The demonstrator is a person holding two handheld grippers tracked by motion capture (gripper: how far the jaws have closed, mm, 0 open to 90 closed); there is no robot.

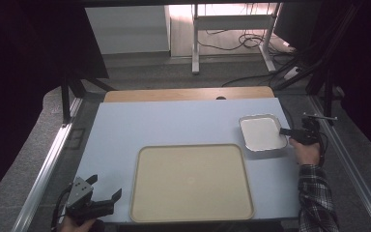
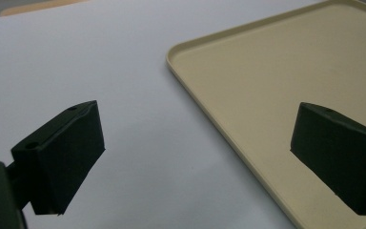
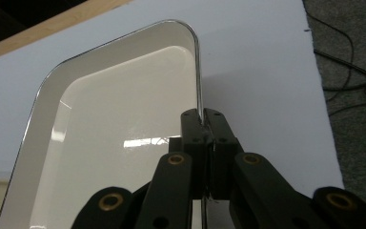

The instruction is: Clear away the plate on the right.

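Note:
A small white dish with a shiny metal rim [image 1: 262, 133] sits at the right side of the pale blue tabletop [image 1: 174, 121]. My right gripper [image 1: 284, 131] comes in from the right and is shut on the dish's right rim. In the right gripper view the jaws [image 3: 201, 114] pinch the thin rim of the dish [image 3: 114, 124] between them. A large beige tray [image 1: 192, 181] lies bare at the front middle. My left gripper [image 1: 107, 186] rests at the front left corner, open, with nothing between its jaws [image 2: 198, 119]. The beige tray's edge [image 2: 286, 71] lies just to its right.
A wooden board [image 1: 188, 93] runs along the far edge of the tabletop. Metal rails [image 1: 48, 164] flank the table on both sides. On the floor beyond stand the legs of a desk [image 1: 195, 43], with loose cables [image 1: 251, 41] around them. The dish's left corner sits close to the beige tray's far right corner.

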